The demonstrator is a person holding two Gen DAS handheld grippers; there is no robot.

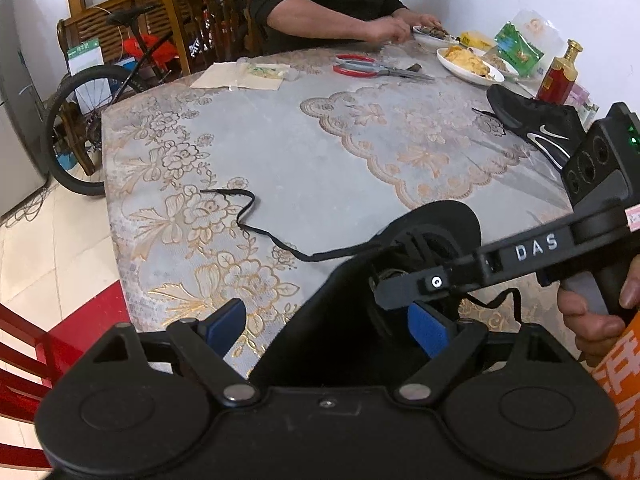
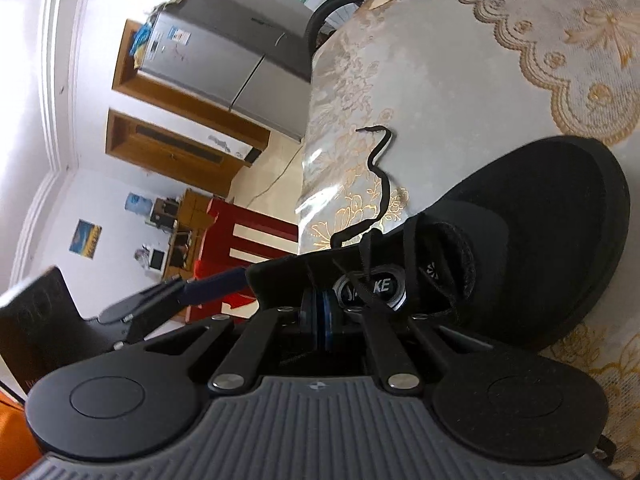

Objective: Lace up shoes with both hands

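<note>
Tablecloth under me is glossy grey plastic printed with gold lace and flowers, its near edge dropping off to pale floor tile and a red chair at my lower left. Plenty of bare cloth lies open between me and the far side, where plates, red-handled scissors and a seated person's forearm crowd the rim. My shoe, matte black with a rounded toe, sits right at the near edge; a second black shoe with a white swoosh lies well apart at the right. My left gripper stands wide, blue pads either side of the shoe's heel end, and I cannot tell whether either pad touches it. My right gripper is closed tight at the shoe's throat, pads flat together; whether lace is pinched there I cannot tell. Thin flat black lace snakes loose from the shoe across the cloth toward the left edge.
</note>
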